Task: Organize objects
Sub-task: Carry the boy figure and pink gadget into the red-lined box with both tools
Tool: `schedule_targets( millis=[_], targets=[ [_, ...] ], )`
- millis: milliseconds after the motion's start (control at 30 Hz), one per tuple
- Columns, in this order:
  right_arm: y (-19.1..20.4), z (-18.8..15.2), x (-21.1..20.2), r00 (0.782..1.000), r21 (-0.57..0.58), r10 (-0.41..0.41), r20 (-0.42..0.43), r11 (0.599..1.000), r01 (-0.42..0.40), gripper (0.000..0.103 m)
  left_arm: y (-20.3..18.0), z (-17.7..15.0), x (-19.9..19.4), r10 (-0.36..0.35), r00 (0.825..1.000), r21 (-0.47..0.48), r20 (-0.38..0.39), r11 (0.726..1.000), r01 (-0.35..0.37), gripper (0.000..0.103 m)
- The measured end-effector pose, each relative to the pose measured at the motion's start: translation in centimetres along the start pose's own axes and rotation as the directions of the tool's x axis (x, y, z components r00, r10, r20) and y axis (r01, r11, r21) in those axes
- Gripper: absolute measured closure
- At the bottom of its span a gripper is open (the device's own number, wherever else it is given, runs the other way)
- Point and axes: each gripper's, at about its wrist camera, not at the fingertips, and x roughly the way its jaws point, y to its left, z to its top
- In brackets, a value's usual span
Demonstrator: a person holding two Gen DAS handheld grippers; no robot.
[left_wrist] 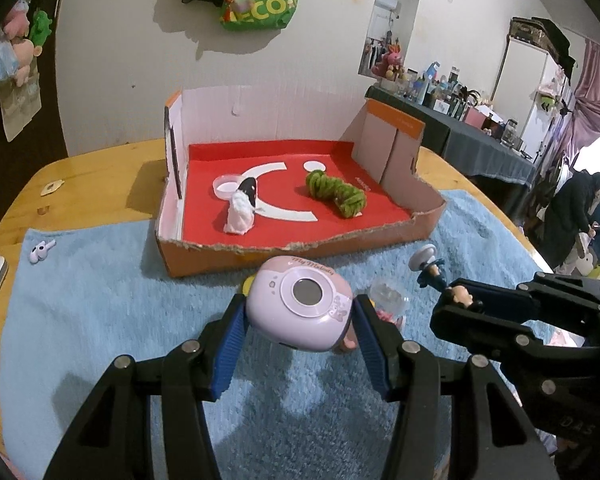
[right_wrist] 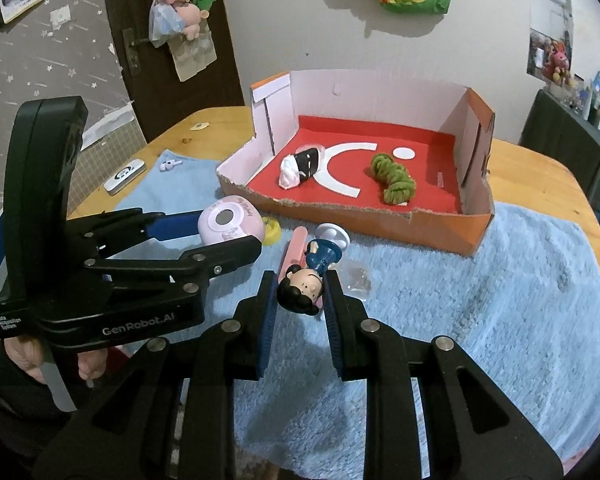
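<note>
A: What's around my claws?

B: Largest first: the wooden surface (left_wrist: 100, 172), then the blue towel (left_wrist: 100, 320) spread over it, then the torn cardboard box (left_wrist: 300, 248) at the towel's far edge. A yellow piece (right_wrist: 272, 230), a pink tube (right_wrist: 296, 248) and a clear capsule (left_wrist: 388, 296) lie on the towel between my claws and the box front.

A: And in the box?

B: On its red floor, a green yarn bundle (left_wrist: 336, 194) to the right, a black-and-white figure (left_wrist: 242, 208) to the left, just beside a white lid (left_wrist: 225, 185).

A: My claws?

B: My left claw (left_wrist: 300, 320) is clenched on the pink toy camera (left_wrist: 300, 308), raised above the towel. My right claw (right_wrist: 302, 300) grips the doll figurine (right_wrist: 304, 284) by its head.

A: Any difference between views?

B: Only the right wrist view shows my hand (right_wrist: 24, 356) on the left handle; only the left shows the cluttered dark table (left_wrist: 480, 136).
</note>
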Motion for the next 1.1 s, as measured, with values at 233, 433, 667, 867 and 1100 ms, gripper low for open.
schedule_targets(
  millis=[233,433,667,867,1100],
  targets=[
    [-0.6,0.9,0.1,1.0,0.012,0.008,0.007,1.0,-0.008,0.081,-0.1,1.2,0.2,0.0,1.0,0.003,0.006,1.0,0.0,0.048],
    [-1.3,2.0,0.3,1.0,0.018,0.016,0.008,1.0,-0.016,0.081,0.0,2.6,0.8,-0.004,1.0,0.0,0.005,1.0,0.004,0.048],
    [-2.1,3.4,0.8,1.0,0.024,0.021,-0.002,1.0,-0.021,0.081,0.2,3.8,1.6,-0.01,1.0,-0.006,-0.004,1.0,0.01,0.048],
    [-3.0,4.6,1.6,0.999,0.036,0.028,-0.017,0.999,-0.027,0.081,0.6,5.1,2.6,-0.014,1.0,-0.016,-0.021,1.0,0.013,0.048],
    [-3.9,5.9,2.7,0.999,0.048,0.036,-0.031,0.998,-0.035,0.081,1.1,6.3,3.9,-0.013,0.999,-0.023,-0.037,1.0,0.012,0.048]
  ],
)
